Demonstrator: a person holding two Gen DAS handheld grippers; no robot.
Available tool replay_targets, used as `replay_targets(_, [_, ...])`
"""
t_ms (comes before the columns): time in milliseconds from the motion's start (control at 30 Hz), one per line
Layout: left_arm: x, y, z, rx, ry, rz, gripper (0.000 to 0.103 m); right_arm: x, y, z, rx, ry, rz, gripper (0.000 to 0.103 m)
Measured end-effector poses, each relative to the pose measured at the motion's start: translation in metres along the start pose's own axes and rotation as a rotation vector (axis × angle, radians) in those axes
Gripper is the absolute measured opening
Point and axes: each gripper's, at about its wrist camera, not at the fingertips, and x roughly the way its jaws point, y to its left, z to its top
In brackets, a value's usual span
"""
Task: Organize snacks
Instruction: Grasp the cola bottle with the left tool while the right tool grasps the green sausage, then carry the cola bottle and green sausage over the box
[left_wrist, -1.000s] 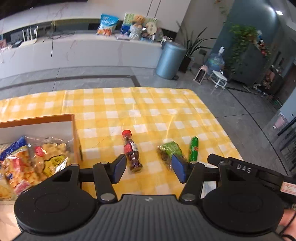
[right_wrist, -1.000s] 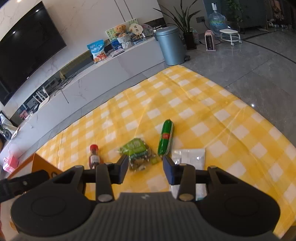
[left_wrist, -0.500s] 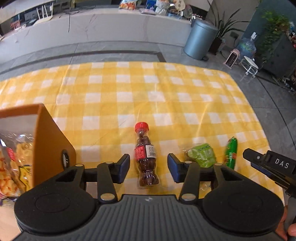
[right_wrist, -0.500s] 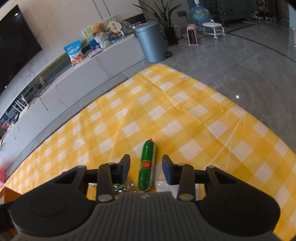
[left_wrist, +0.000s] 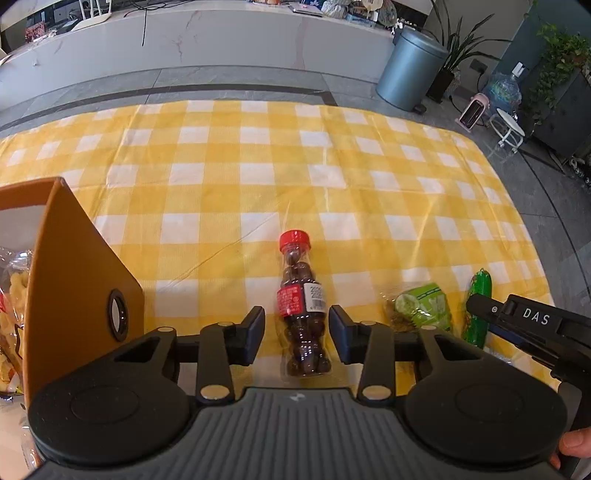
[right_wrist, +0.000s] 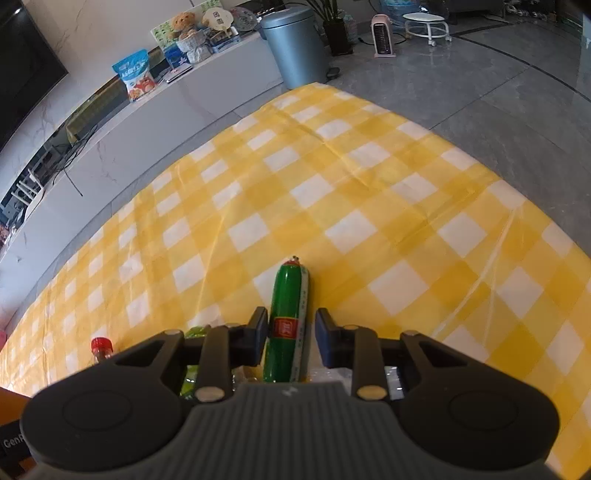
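— What are your two grippers doing right now?

— My left gripper (left_wrist: 296, 330) has its jaws set either side of the little bottle (left_wrist: 302, 310), and they have just been closing in. I can see a gap between each pad and the plastic, so it is not gripped yet. My right gripper (right_wrist: 290, 336) straddles the green sausage (right_wrist: 287, 321) the same way; its jaws have just been narrowing too. The left pad sits very close to the wrapper, the right one stands clear, so nothing is clamped there either.

— How does the bottle look?

— It lies on its side on the yellow checked cloth (left_wrist: 280, 177), red cap pointing away from me, clear body full of dark brown balls, a red and white label round the waist.

— And the sausage?

— A green tube with a red label, lying lengthwise between my fingers, its crimped tip pointing away.

— Anything else nearby?

— A green snack packet (left_wrist: 424, 308) lies between the bottle and the sausage. To my left stands an orange box (left_wrist: 77, 280) with bagged snacks (left_wrist: 11, 314) inside.
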Motion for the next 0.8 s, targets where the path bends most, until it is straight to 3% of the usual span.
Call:
replay_targets(367, [0.013, -0.008, 0.0, -0.007, 0.013, 0.021, 0.046, 0.002, 0.015, -0.007, -0.132, -0.013, -0.053, 0.022])
replay_targets(567, [0.014, -0.01, -0.001, 0.027, -0.008, 0.033, 0.037, 0.002, 0.016, -0.009, -0.161, -0.016, -0.057, 0.022])
replay_targets(800, [0.013, -0.01, -0.001, 0.041, -0.012, 0.036, 0.036, 0.001, 0.017, -0.012, -0.191, -0.032, -0.051, 0.022])
